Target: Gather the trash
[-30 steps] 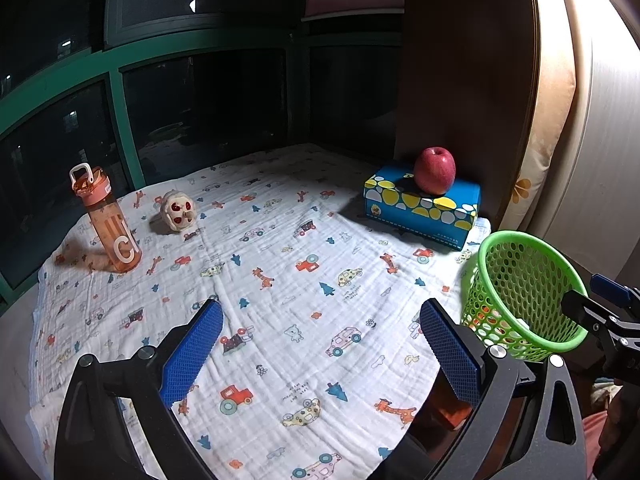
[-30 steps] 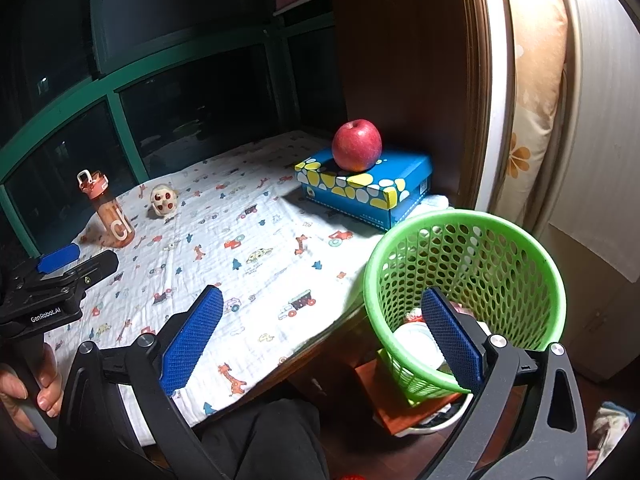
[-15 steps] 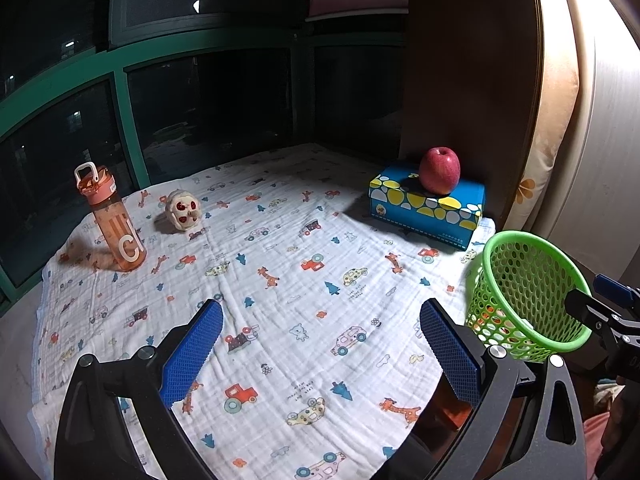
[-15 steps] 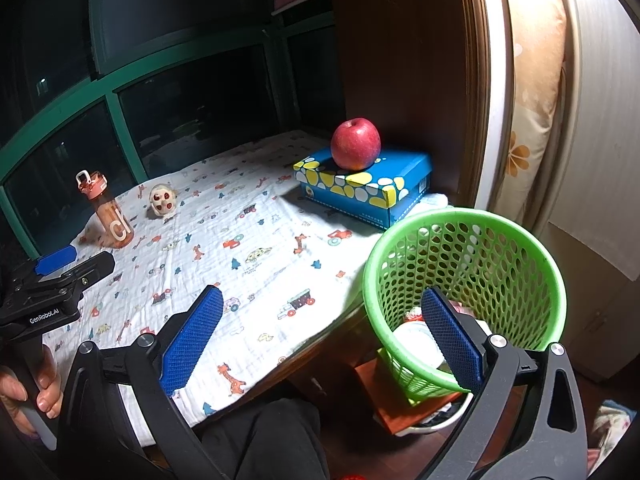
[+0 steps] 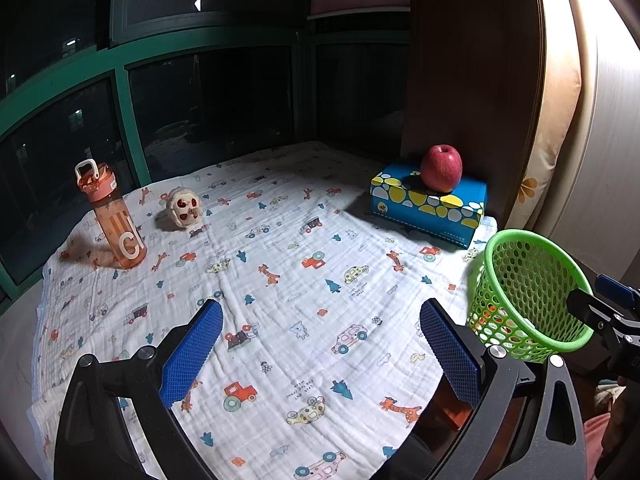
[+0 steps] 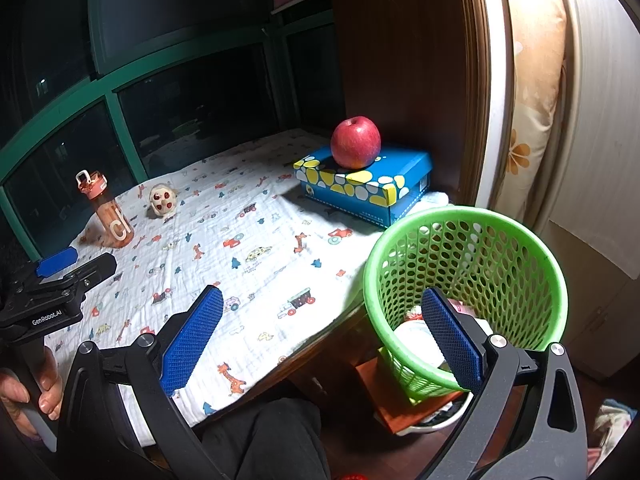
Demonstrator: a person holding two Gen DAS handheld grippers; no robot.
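A green mesh basket [image 6: 472, 264] stands off the table's right edge, with white and red trash [image 6: 416, 340] inside; it also shows in the left wrist view [image 5: 524, 292]. My left gripper [image 5: 320, 348] is open and empty above the near part of the printed cloth [image 5: 280, 272]. My right gripper [image 6: 320, 336] is open and empty, its right finger over the basket's mouth. A small crumpled white and red lump [image 5: 183, 207] lies at the far left of the cloth, also in the right wrist view [image 6: 162, 201].
An orange water bottle [image 5: 112, 216] stands at the far left. A red apple [image 5: 441, 167] sits on a blue and yellow tissue box [image 5: 428, 202] at the back right. Dark windows with green frames lie behind; a wooden panel and pillow stand on the right.
The left gripper has drawn back slightly, so the table objects look a little farther away. The right gripper has hardly moved. Both stay open.
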